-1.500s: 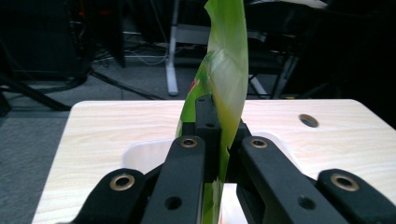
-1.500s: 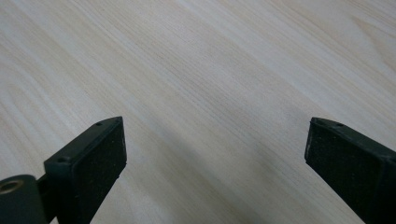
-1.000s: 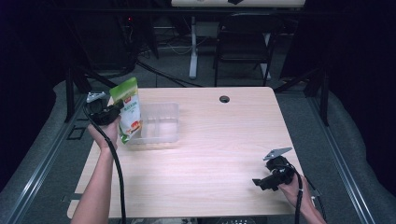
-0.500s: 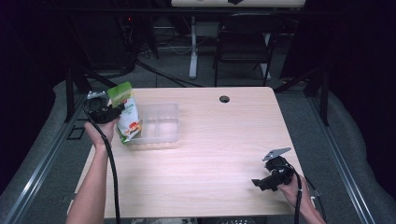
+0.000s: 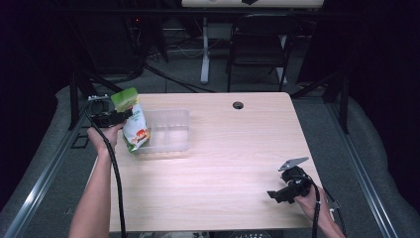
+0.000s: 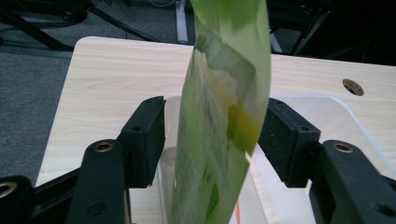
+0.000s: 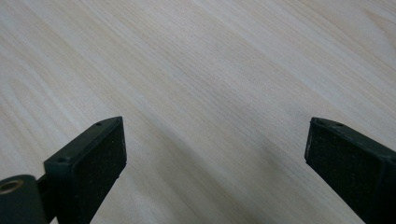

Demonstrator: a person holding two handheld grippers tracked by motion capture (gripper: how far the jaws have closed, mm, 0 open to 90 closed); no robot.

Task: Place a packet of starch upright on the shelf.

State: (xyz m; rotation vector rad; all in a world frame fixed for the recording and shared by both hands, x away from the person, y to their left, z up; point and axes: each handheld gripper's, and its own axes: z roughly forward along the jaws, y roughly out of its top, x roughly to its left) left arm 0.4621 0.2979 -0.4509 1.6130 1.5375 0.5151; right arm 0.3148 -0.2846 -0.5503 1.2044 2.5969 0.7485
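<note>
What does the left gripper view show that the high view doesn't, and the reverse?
Left gripper view: the left gripper has just been opening; its jaws stand apart with the green pouch between them, a gap showing on each side.

High view: the right gripper low over the table's near right corner, both forearms, and a chair behind the table.

Both: the pouch, the clear container, the table's cable hole.

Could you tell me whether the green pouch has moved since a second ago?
Yes. The pouch has tipped left, its top leaning away from the clear bin; its base is at the bin's left end. The left gripper jaws have just been opening.
</note>
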